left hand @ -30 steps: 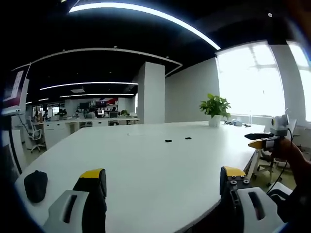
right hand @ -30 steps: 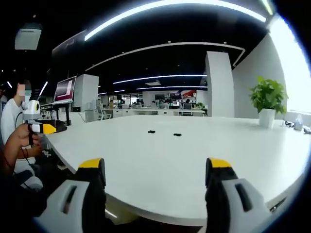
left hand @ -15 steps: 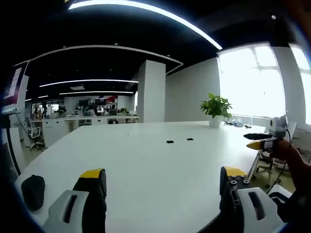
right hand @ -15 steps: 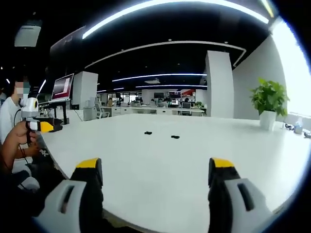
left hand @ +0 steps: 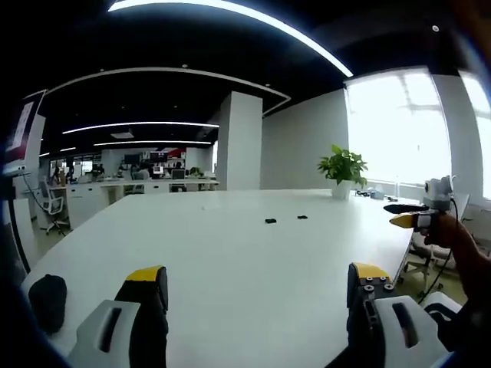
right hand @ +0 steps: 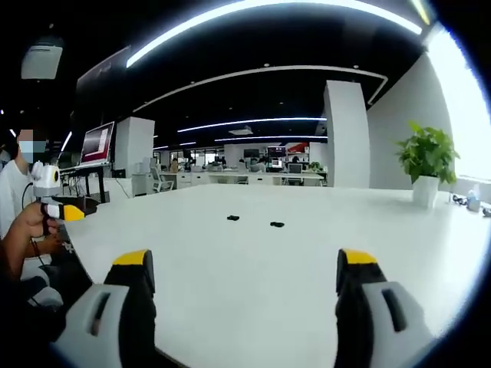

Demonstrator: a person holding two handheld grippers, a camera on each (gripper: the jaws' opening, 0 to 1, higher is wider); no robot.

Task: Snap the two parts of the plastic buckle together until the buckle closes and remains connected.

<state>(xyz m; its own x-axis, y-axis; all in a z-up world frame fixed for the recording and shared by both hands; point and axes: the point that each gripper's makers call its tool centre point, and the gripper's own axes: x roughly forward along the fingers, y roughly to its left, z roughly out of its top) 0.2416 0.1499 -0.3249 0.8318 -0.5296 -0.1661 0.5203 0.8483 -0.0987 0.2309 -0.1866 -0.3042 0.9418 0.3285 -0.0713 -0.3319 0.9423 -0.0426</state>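
2 small black buckle parts [left hand: 270, 221] [left hand: 302, 217] lie apart on white table [left hand: 230, 261].

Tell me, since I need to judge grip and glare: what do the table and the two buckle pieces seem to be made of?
The table looks like a smooth white laminate or painted board, matte with a faint sheen and even colour. The two buckle pieces, lying apart, look dark, probably black plastic as the task says; they are too small to judge their finish.

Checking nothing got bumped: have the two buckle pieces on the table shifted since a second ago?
No. The two buckle pieces keep their spacing and their line with the potted plant; only the camera drifted.
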